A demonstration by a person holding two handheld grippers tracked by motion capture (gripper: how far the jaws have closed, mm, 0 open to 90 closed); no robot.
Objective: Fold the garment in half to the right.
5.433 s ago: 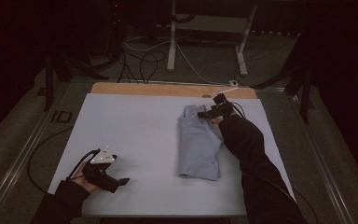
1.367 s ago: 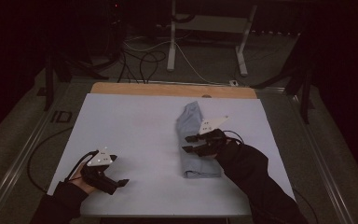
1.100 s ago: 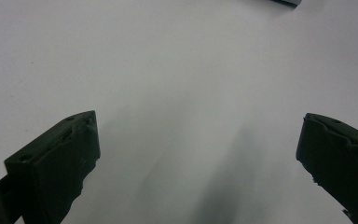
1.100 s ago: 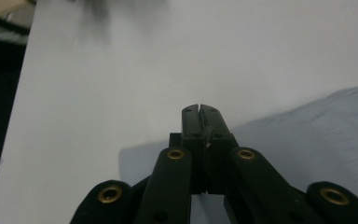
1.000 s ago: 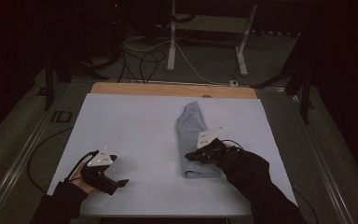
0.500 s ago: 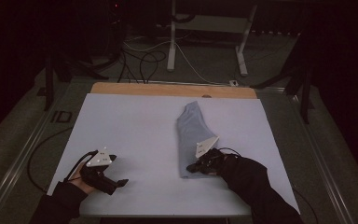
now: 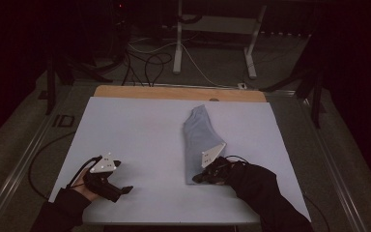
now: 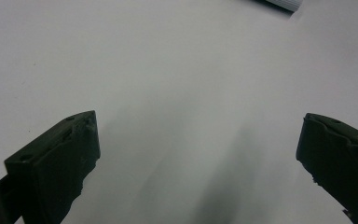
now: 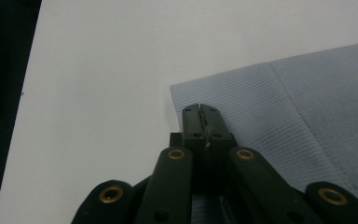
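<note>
Overhead, white desk [image 7: 140, 135]. Blue cloth [image 7: 200, 140], folded, lies right of centre, long axis running front to back. Right gripper [image 7: 199, 178] low at cloth's near corner, jaws pressed together, cloth edge pinched between them. Left gripper [image 7: 121, 189] rests front-left, jaws wide apart, empty.

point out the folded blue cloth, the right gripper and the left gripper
folded blue cloth [image 7: 199, 137]: high view, middle of the fabric
right gripper [image 9: 200, 113]: right gripper view, tip of the shut jaws over the cloth's corner
left gripper [image 7: 107, 178]: high view, black body under its grey plate
</note>
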